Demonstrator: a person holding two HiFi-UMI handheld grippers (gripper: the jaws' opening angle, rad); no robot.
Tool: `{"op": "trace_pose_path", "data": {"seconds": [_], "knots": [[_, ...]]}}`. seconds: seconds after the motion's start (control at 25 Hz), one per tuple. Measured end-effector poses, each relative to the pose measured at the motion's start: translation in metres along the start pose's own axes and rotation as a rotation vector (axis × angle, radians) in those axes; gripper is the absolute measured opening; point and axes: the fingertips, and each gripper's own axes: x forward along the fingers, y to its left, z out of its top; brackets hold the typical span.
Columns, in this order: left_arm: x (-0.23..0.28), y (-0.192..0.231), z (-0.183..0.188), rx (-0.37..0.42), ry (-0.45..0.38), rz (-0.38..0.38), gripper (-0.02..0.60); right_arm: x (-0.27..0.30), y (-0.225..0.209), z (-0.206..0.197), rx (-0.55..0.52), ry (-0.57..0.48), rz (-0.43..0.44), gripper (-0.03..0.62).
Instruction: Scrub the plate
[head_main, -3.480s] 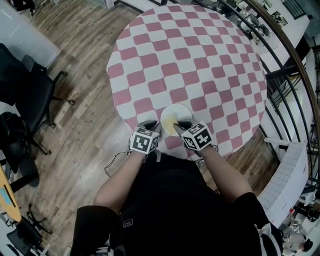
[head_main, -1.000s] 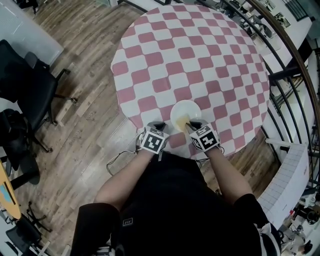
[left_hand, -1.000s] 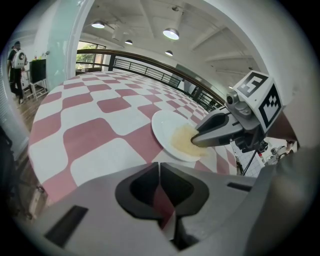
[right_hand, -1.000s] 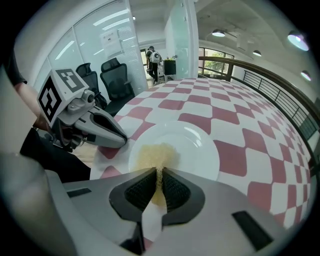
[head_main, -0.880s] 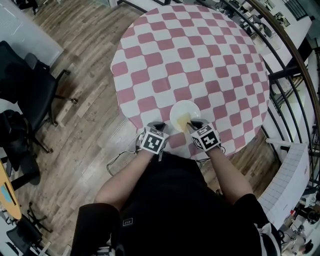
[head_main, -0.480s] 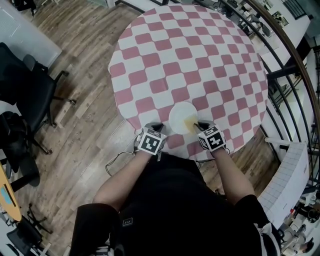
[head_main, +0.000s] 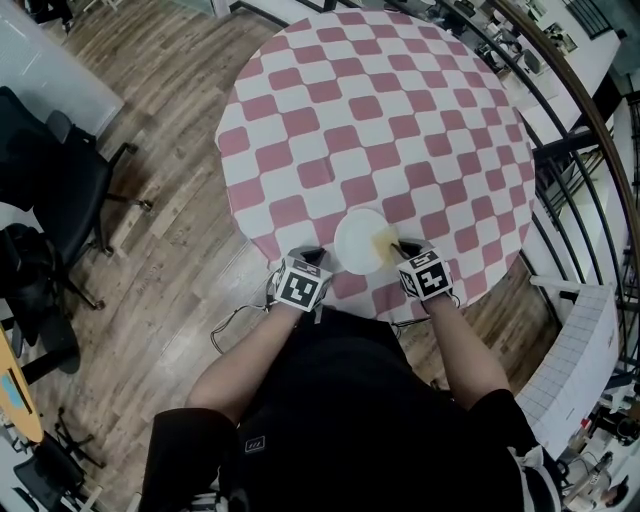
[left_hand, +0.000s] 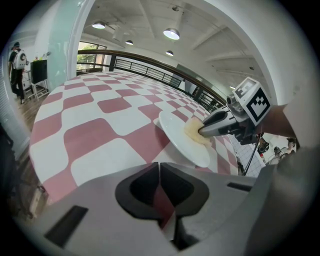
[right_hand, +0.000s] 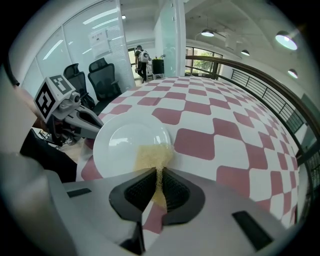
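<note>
A white plate lies on the checkered table near its front edge. My right gripper is shut on a yellow sponge and presses it on the plate's right part. In the right gripper view the sponge runs from the jaws onto the plate. My left gripper sits shut just left of the plate, its tips apart from the rim. In the left gripper view the plate lies right of the jaws, and only tablecloth shows in the slit between them.
The round table with the pink-and-white cloth stretches away beyond the plate. Black office chairs stand on the wooden floor at the left. A curved railing runs behind the table at the right.
My right gripper has slid the sponge from the plate's near middle to its right side. The plate has shifted slightly. The left gripper has hardly moved.
</note>
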Motion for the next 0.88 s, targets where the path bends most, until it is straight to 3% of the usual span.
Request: {"op": "trace_pose_path", "data": {"seconds": [0.52, 0.72, 0.88], "knots": [[0.0, -0.001, 0.0, -0.006, -0.015, 0.002, 0.017, 0.01, -0.009, 0.039, -0.061, -0.038, -0.04, 0.04], [0.001, -0.001, 0.001, -0.007, -0.018, 0.001, 0.017, 0.004, -0.044, 0.043, -0.103, -0.009, -0.164, 0.04], [0.0, -0.004, -0.004, -0.011, 0.0, -0.007, 0.017, -0.026, -0.084, 0.029, 0.022, -0.041, -0.243, 0.04]]}}
